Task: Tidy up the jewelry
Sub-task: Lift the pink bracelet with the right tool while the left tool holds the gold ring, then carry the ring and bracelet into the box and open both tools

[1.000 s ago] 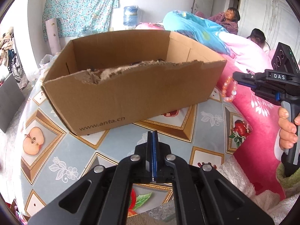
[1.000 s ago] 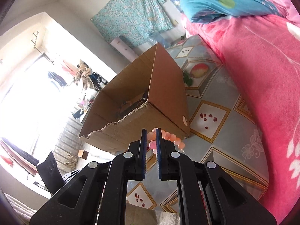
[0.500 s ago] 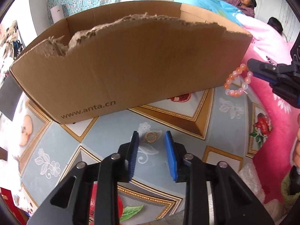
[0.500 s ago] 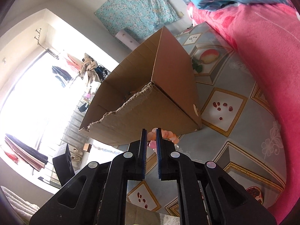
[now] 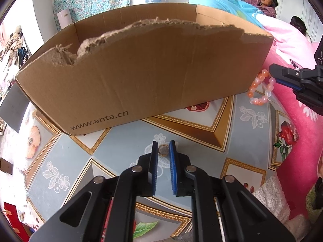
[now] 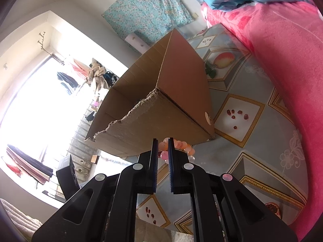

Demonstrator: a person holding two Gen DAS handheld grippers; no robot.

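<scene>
Bright daylight all round, your right wrist view blown out white at the window (image 6: 30, 104) left of the tool, soft shadow under the cardboard box (image 5: 141, 76), heavy fisheye bending and dark corners, everything sharp.

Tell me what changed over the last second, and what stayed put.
The left hand-held gripper dropped toward the tablecloth, opened, and has just been closing around the small ring. The right hand-held gripper stayed clamped on the pink bead bracelet beside the cardboard box, which stayed put.
</scene>
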